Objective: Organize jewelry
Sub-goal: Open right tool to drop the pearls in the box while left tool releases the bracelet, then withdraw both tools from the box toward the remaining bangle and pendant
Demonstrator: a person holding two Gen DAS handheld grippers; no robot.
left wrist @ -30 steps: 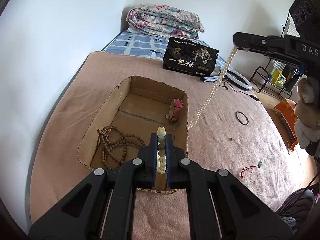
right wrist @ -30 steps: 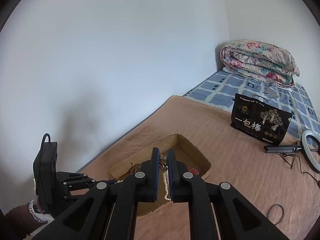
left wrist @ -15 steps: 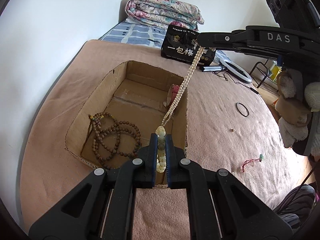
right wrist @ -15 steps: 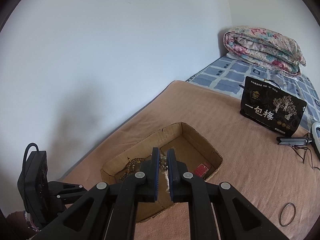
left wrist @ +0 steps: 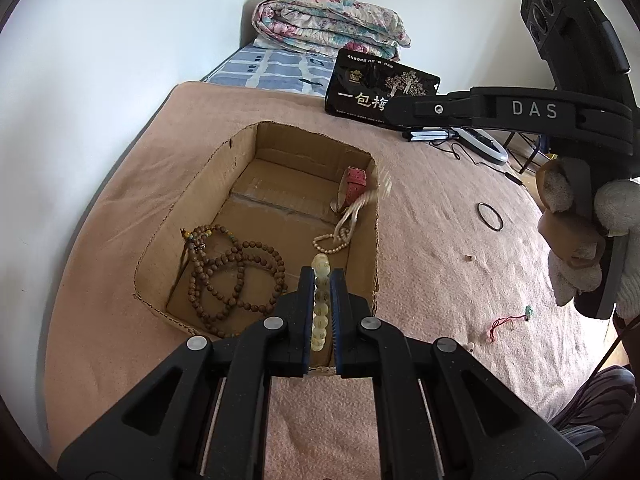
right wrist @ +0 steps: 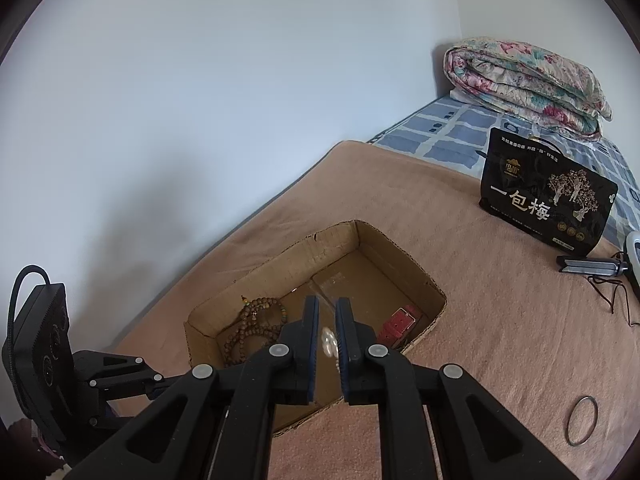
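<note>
My left gripper [left wrist: 321,276] is shut on a pale jade bead bracelet [left wrist: 321,304], held over the near end of the cardboard box [left wrist: 256,140]. My right gripper [right wrist: 327,308] hovers above the box [right wrist: 400,248] with its jaws opening. The pearl necklace [right wrist: 329,342] shows as a blur between them, free of the pads. In the left wrist view the pearl necklace [left wrist: 340,232] is dropping onto the box floor by the right wall. A brown wooden bead necklace [left wrist: 236,276] and a pink watch strap [left wrist: 354,184] lie inside.
On the pink blanket to the right lie a black ring [left wrist: 489,217], a small bead [left wrist: 468,258] and a red string with a green charm [left wrist: 512,320]. A black pouch [left wrist: 380,88], a ring light [left wrist: 484,144] and a folded quilt [left wrist: 332,24] sit behind the box.
The right gripper came down over the box with the hanging pearl necklace, then its jaws parted and the pearls fell into the box. The left gripper kept still.
</note>
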